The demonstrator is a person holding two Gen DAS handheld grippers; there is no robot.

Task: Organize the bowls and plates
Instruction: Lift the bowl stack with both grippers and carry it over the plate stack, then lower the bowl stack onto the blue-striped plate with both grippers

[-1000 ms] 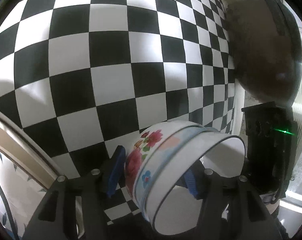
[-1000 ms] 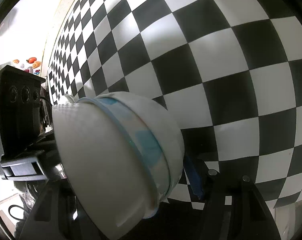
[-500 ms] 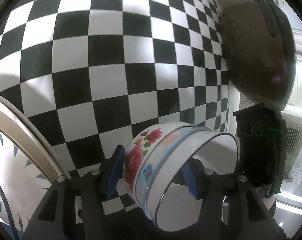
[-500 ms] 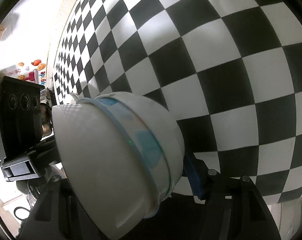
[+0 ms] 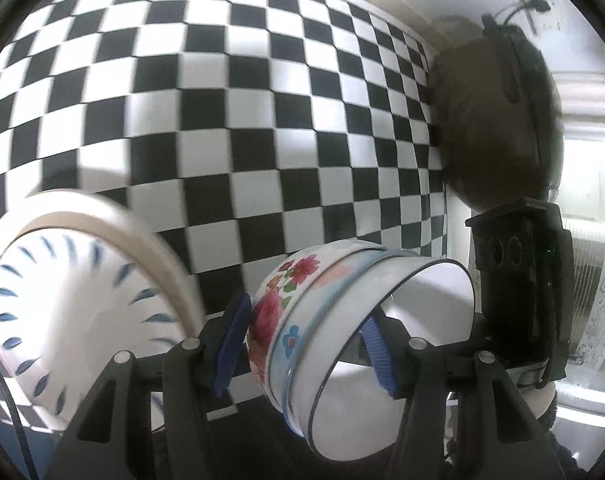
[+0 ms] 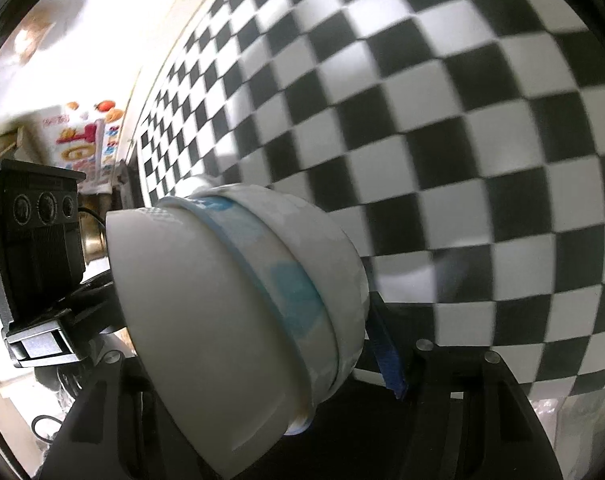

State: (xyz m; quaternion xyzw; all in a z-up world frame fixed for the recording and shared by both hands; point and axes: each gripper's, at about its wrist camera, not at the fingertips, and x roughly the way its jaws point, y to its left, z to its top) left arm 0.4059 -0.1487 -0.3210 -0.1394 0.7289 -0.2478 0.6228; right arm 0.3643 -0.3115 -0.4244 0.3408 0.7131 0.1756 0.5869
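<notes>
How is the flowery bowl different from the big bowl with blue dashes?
The flowery bowl has red and blue flowers outside; the dashed bowl has blue strokes inside. The flowery bowl is nested with other bowls and clamped in the left gripper; the dashed bowl sits apart on the checkered cloth, looking bigger. Both are white.

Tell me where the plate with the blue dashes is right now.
In the left wrist view the blue-dashed plate lies at lower left on the checkered cloth, just left of the floral bowl stack.
</notes>
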